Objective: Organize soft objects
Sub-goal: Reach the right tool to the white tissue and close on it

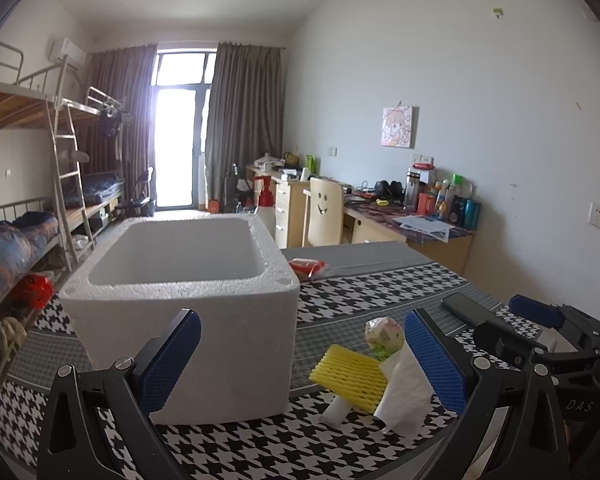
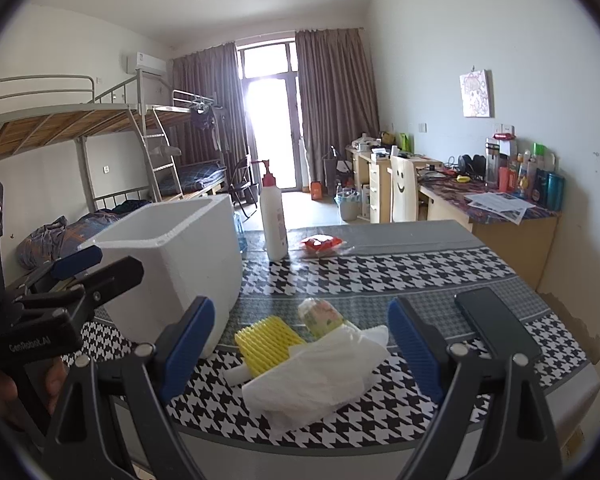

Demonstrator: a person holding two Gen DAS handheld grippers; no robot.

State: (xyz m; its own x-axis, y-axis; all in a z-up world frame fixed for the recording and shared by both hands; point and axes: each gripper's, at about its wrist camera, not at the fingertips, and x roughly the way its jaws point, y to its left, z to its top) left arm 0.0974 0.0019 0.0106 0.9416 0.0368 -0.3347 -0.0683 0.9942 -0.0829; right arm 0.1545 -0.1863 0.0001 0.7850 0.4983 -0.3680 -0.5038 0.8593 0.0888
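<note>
Approach step: both tools wide, empty, right tool (image 2: pixel 300 344) over tissue (image 2: pixel 316 376) beside foam box (image 2: pixel 180 256). Next: pinch tissue, drop in box; left tool (image 1: pixel 300 360) idle.

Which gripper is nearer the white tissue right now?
Right. The right gripper frames the white tissue between its open fingers; the left gripper faces the foam box, tissue off by its right finger.

Dormitory room: metal bunk beds (image 1: pixel 40 152) with ladder, study desks (image 2: pixel 480 200) along wall, curtained balcony door (image 2: pixel 272 120).
</note>
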